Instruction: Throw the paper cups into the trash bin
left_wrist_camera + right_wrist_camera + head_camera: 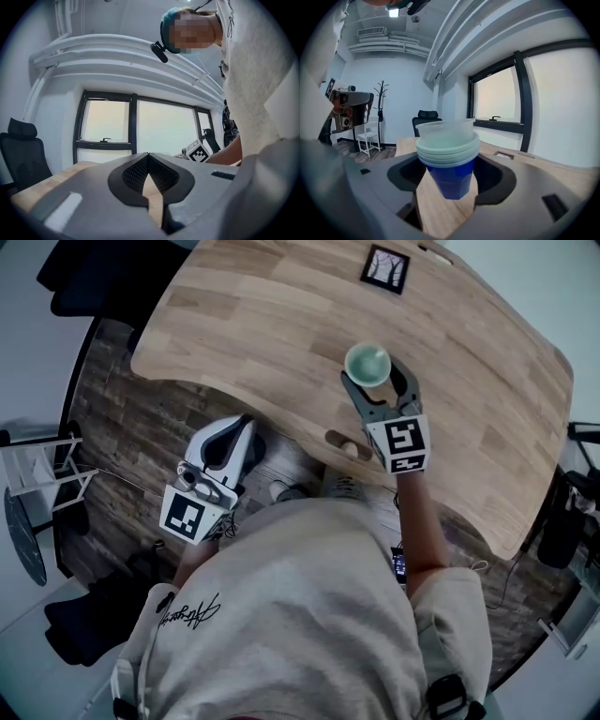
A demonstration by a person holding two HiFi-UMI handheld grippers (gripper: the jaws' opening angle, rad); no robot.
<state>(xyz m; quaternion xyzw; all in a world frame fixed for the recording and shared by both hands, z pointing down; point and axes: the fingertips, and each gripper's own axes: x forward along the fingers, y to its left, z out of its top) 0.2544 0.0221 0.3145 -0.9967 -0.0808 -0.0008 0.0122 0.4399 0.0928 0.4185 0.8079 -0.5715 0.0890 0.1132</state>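
A stack of paper cups [367, 363], pale green rims over a blue bottom cup [452, 180], stands on the wooden table [281, 324] near its front edge. My right gripper [376, 374] is open, one jaw on each side of the stack, with a small gap visible on both sides in the right gripper view. My left gripper [236, 430] is shut and empty, held below the table's front edge over the floor; its tips [148, 154] meet with nothing between them. No trash bin shows in any view.
A square black-and-white marker card [384, 268] lies at the table's far side. An oval cable hole [343, 442] sits in the table near me. A black chair [103, 273] stands at the far left, a white stand [42, 470] on the floor at left.
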